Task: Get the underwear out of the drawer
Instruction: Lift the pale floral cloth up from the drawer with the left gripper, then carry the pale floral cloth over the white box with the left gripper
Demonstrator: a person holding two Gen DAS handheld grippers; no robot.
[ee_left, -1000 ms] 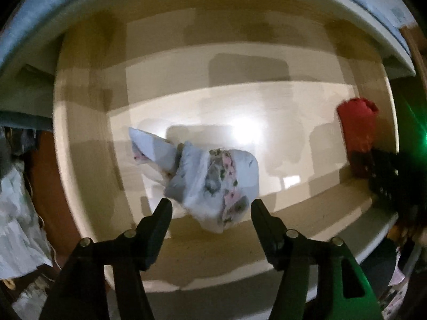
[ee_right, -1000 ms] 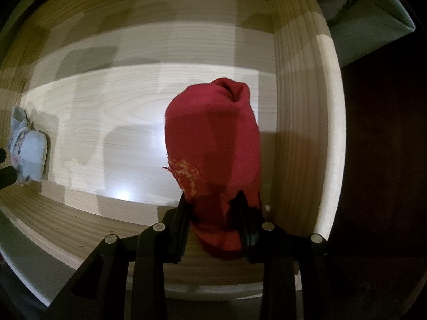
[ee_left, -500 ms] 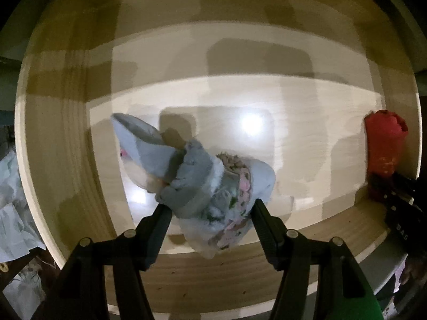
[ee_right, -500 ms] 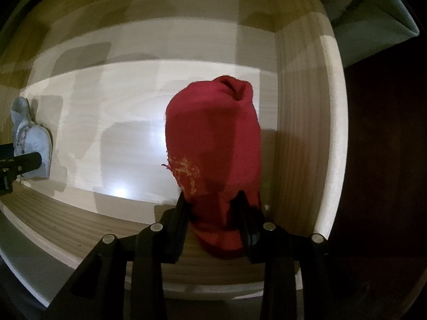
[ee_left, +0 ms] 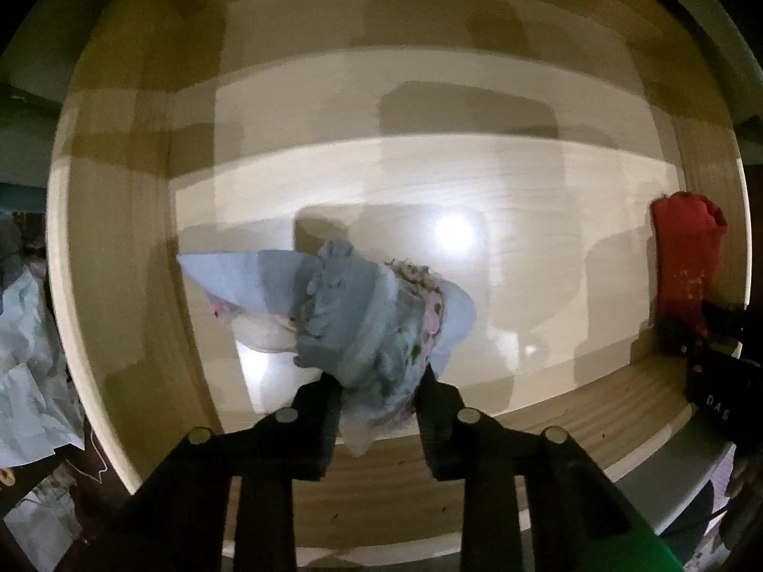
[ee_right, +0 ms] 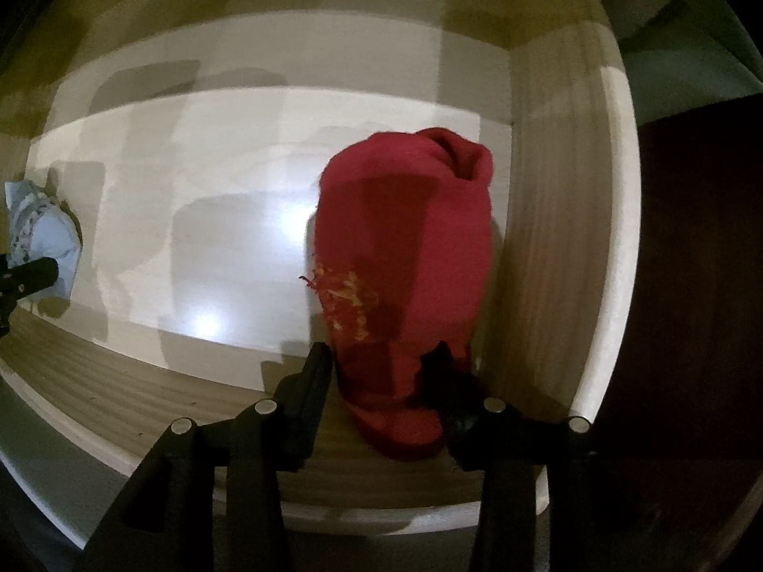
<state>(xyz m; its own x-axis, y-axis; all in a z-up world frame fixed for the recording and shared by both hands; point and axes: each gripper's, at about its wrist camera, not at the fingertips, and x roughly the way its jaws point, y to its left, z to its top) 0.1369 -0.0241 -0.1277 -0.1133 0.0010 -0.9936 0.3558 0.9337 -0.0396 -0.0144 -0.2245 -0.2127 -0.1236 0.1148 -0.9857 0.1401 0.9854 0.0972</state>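
Observation:
A wooden drawer lies below both grippers. In the left wrist view, a crumpled light blue floral underwear rests near the drawer's front left. My left gripper has its jaws closing, and both fingers pinch the cloth's near end. In the right wrist view, a red underwear with a yellow motif lies by the drawer's right wall. My right gripper has its jaws opening, with the red cloth still filling the gap and touching both fingers. The red underwear also shows at the far right of the left wrist view.
The drawer's pale floor between the two garments is bare and glossy. Its front wall runs just under both grippers. Crumpled pale cloth or paper lies outside the drawer on the left. Outside the drawer's right wall it is dark.
My left gripper's jaws have come together from wide open onto the blue floral underwear, bunching it. My right gripper's fingers have spread slightly around the red underwear.

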